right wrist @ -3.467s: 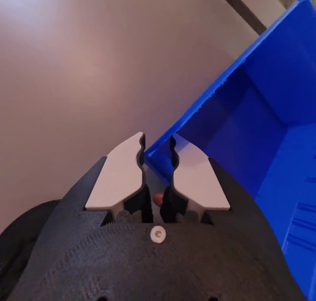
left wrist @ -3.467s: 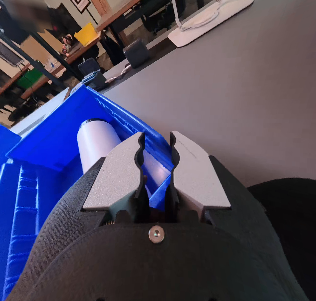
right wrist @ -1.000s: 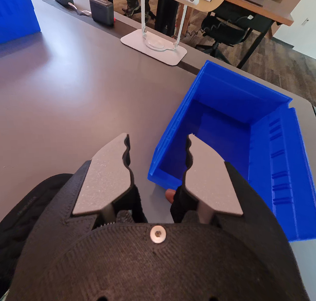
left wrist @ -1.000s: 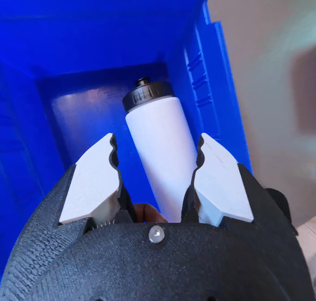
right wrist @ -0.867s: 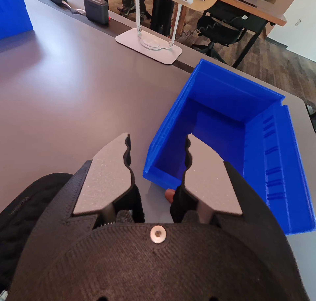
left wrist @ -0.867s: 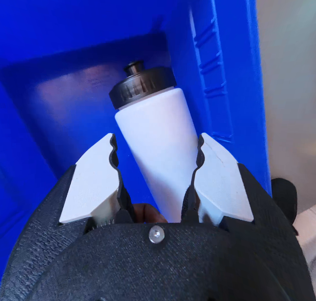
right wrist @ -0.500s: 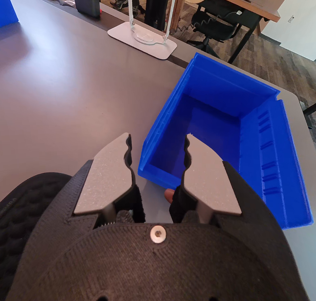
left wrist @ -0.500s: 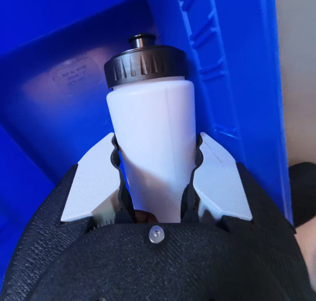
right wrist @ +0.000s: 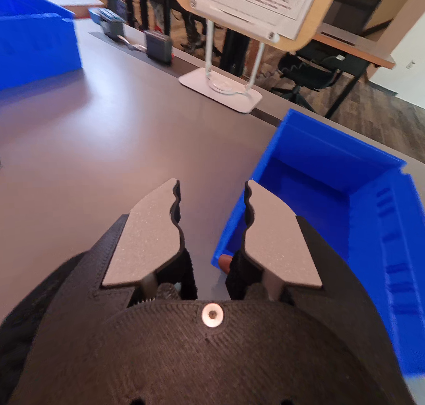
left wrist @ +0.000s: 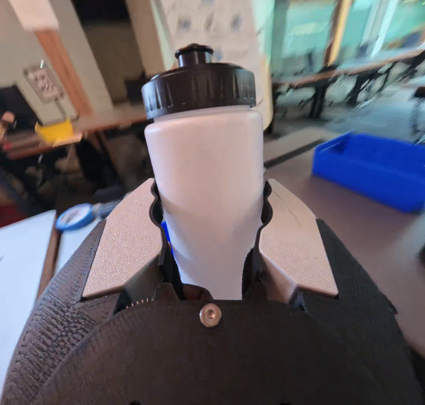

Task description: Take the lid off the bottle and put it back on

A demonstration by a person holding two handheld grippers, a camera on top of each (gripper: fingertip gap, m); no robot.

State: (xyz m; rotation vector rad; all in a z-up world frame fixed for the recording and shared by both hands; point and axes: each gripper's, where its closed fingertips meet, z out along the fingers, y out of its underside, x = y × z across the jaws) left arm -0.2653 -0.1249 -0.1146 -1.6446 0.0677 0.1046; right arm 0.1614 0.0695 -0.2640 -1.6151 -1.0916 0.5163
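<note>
Lifted out of its blue bin since half a second back: white bottle (left wrist: 204,168), now up in the air against a blurred room instead of lying against the bin wall. Clamped low on the body by the left tool (left wrist: 210,206), both grey fingers (left wrist: 128,237) pressed to its sides. Black ribbed lid (left wrist: 199,90) on top, spout cap up, pointing away from the camera. Beyond it to the right, a blue bin (left wrist: 368,170) on the grey desk (left wrist: 358,237); to the left, a blue tape roll (left wrist: 74,216) at the edge of a white surface.

Right tool (right wrist: 212,190) spread apart and holding nothing, poised above the desk (right wrist: 115,145) just beside the near corner of a blue bin (right wrist: 232,228), whose inside looks bare. Farther off: a white stand base (right wrist: 220,90) carrying a sign board, a small dark case (right wrist: 158,47), and a second blue bin (right wrist: 34,46) at the far left.
</note>
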